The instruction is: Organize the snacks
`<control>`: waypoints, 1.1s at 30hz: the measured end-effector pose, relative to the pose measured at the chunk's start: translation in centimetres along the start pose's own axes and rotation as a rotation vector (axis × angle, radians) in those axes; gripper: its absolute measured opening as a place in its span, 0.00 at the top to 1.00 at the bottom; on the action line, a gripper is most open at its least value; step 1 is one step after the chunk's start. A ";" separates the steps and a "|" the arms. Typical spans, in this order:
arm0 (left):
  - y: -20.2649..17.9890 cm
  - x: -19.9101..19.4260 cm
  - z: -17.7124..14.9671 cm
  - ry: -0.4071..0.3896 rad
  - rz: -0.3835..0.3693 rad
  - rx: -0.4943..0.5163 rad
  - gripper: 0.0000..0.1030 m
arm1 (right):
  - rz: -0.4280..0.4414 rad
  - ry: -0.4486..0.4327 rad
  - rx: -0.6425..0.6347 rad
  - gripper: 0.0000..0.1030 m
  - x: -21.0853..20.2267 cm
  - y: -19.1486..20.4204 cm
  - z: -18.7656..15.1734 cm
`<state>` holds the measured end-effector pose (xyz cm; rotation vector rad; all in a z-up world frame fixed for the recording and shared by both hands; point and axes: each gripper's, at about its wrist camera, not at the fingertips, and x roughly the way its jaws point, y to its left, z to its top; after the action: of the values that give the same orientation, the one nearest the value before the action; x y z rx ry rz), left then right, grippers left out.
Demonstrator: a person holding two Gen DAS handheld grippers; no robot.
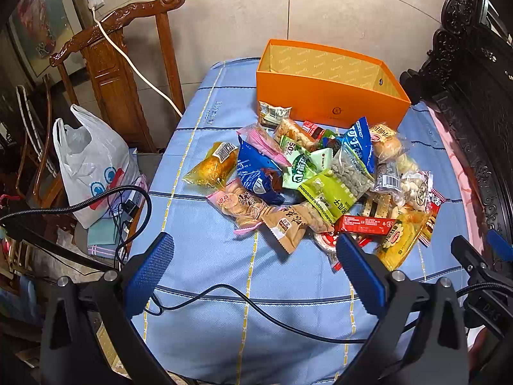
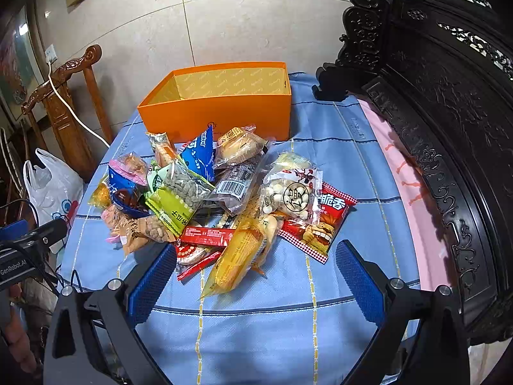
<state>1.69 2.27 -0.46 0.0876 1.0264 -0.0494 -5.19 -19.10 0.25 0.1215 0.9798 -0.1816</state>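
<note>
A heap of snacks (image 1: 320, 186) lies mid-table on the blue cloth (image 1: 224, 272), just in front of the orange box (image 1: 330, 96), which stands open-topped at 12 o'clock from the heap, its long side facing the grippers. In the left wrist view the box's long axis runs from 10 to 4 o'clock; in the right wrist view it runs nearly level, 9 to 3.

In the right wrist view a long yellow pack (image 2: 239, 253) at the heap's near edge points from 7 to 1 o'clock, and a red bar (image 2: 208, 235) lies across it, roughly 9 to 3. A red checked pack (image 2: 323, 224) sits at the heap's 4 o'clock edge, a green seed pack (image 2: 176, 202) at 9 o'clock.

The left gripper (image 1: 253, 266) hangs above the cloth with its jaws spread wide, holding nothing; its right finger (image 1: 359, 272) overlaps the heap's near edge in view, contact unclear. The right gripper (image 2: 253, 276) is likewise spread wide and empty, the yellow pack's tip between its fingers. A black cable (image 1: 243, 301) trails over the cloth near the left gripper.
</note>
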 end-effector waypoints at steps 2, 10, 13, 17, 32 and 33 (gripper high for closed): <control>0.0 0.0 0.0 -0.001 0.000 0.001 0.04 | 0.000 0.001 0.002 0.03 0.1 -0.1 0.1; 0.0 0.1 0.0 0.002 -0.001 0.002 0.04 | 0.001 0.006 0.002 0.03 0.3 0.0 0.0; 0.0 0.2 0.0 0.005 -0.001 0.002 0.04 | 0.002 0.006 0.002 0.03 0.3 0.0 0.0; 0.0 0.2 0.0 0.007 -0.002 0.003 0.04 | 0.002 0.007 0.001 0.03 0.3 0.1 0.0; 0.2 0.7 0.1 0.009 -0.006 0.003 0.04 | 0.005 0.010 -0.010 0.03 0.7 0.8 0.0; 0.3 0.8 0.1 0.009 -0.006 0.001 0.04 | 0.006 0.010 -0.012 0.03 0.7 0.8 0.1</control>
<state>2.19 2.52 -1.06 0.0860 1.0355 -0.0553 -4.56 -18.42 -0.27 0.1147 0.9906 -0.1700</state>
